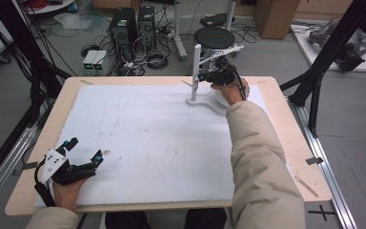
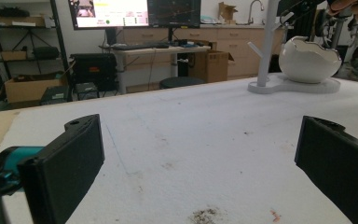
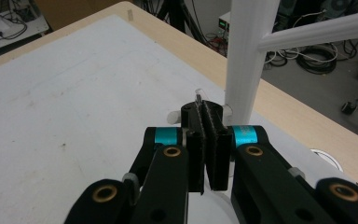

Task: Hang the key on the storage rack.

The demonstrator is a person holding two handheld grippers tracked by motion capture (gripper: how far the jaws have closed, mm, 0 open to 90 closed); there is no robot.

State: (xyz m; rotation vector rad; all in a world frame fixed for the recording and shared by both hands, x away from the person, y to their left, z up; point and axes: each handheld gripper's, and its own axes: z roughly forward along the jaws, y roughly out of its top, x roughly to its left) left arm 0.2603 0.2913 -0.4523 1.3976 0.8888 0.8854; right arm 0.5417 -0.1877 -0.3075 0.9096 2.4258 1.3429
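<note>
Something small and clear [image 3: 198,95] peeks out between my right gripper [image 3: 207,122]'s jaws, which are pressed nearly together on it; I can't tell what it is. It looks thin and light, possibly fragile, so I judge a gentle pinch near its end is best. It sits just beside the white stand [image 1: 196,71]'s post, at the far right of the white mat [image 1: 147,138]. A white eggshell-shaped bowl [image 2: 306,58] rests on the stand's base. My left gripper [image 1: 83,153] waits at the near left corner, jaws spread wide, holding nothing.
</note>
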